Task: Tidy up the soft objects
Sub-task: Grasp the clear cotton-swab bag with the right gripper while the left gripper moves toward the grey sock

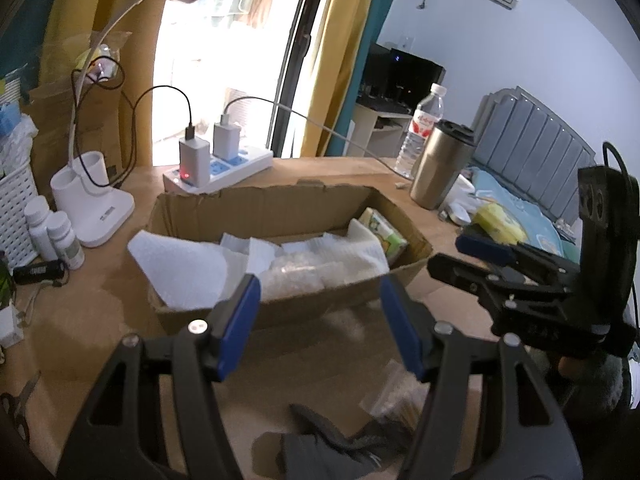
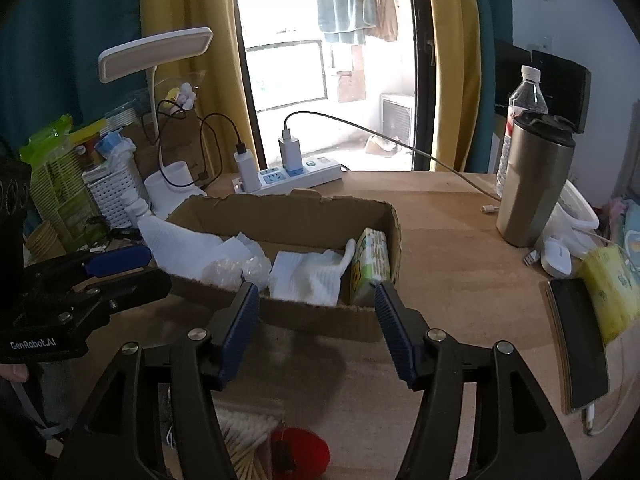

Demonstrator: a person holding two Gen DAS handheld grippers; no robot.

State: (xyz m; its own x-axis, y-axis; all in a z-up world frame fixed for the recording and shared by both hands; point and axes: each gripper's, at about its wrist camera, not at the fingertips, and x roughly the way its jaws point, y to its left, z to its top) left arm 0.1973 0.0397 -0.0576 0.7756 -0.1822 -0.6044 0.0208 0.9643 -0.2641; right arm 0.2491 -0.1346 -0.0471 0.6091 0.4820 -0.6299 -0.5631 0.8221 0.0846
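Risk, near edge: the bag of cotton swabs [image 2: 244, 436] and the red item [image 2: 300, 454] lie at the bottom of the right wrist view, right under the right gripper [image 2: 316, 328]; a low sweep toward the box could push them off the wooden desk [image 2: 452, 280].
Risk, box: the cardboard box [image 1: 280, 208] has torn, floppy walls; a snag on its front wall may drag or tip it, I judge.
Risk, overhang: the white foam sheet [image 1: 180, 264] hangs over the box's left corner and could slide out if brushed.
Risk, collision: both tools are near each other in front of the box; reaching together may knock them.
Risk, neighbours: the steel tumbler [image 2: 532, 188] and water bottle [image 2: 524, 92] stand at right of the frame, the power strip [image 2: 296, 174] behind the box; a wide swing could upset them.
Left gripper [image 1: 320, 324]: spread wide, holding nothing, touching nothing, poised before the box's front wall.
Right gripper: also spread wide and empty, in front of the box's right half.
Soft things, in box: foam sheet, bubble wrap [image 1: 296, 272], folded white cloth [image 2: 308, 276], tissue pack [image 2: 370, 262] upright at the right end.
Soft things, outside: a yellow pack [image 2: 608, 292] at right beside the phone [image 2: 580, 340]; a dark cloth [image 1: 320, 444] blurred at the bottom of the left wrist view.
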